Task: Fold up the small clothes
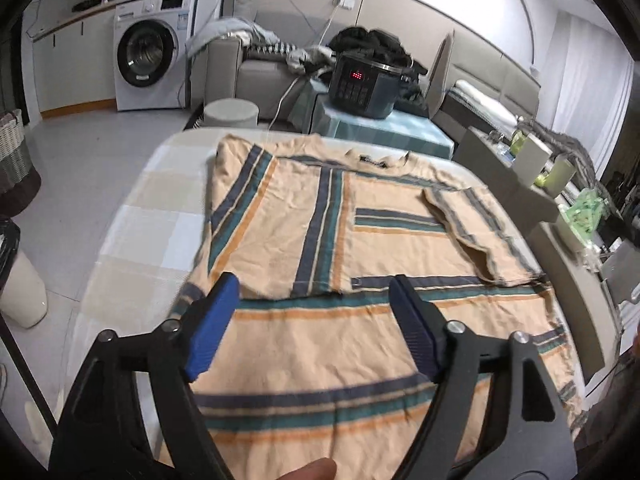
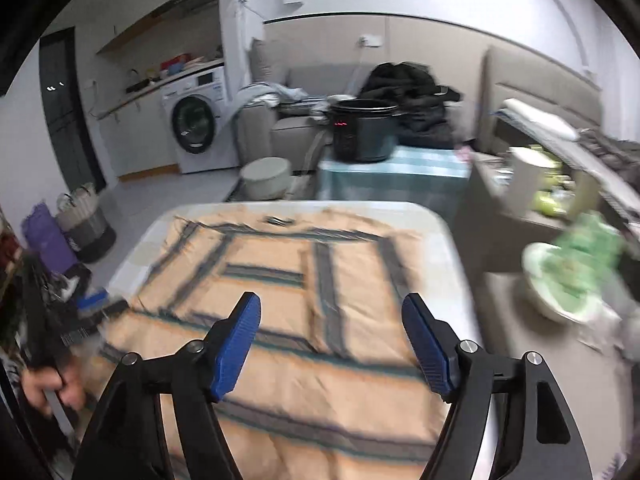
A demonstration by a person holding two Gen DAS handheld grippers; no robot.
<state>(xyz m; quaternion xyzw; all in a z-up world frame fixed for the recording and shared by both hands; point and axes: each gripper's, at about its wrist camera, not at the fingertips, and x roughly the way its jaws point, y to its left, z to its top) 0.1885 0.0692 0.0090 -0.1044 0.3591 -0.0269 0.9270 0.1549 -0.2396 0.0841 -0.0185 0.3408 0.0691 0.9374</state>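
A peach shirt (image 1: 304, 240) with navy, teal and orange stripes lies flat on the table, collar at the far end. Its left side and its right sleeve (image 1: 476, 232) are folded in over the body. My left gripper (image 1: 314, 286) hovers above the shirt's near half, jaws wide apart with nothing between them. In the right wrist view the same shirt (image 2: 288, 280) appears blurred. My right gripper (image 2: 332, 308) hangs open over its near part, holding nothing. A hand (image 2: 44, 388) grips the other gripper's handle at the lower left.
The table (image 1: 132, 216) has a pale checked cover. Behind it a dark pressure cooker (image 1: 366, 82) stands on a stand with a light-blue cloth. A washing machine (image 1: 152, 52) and a sofa are at the back. Cluttered shelves (image 2: 560, 216) run along the right, baskets (image 2: 86, 224) on the left.
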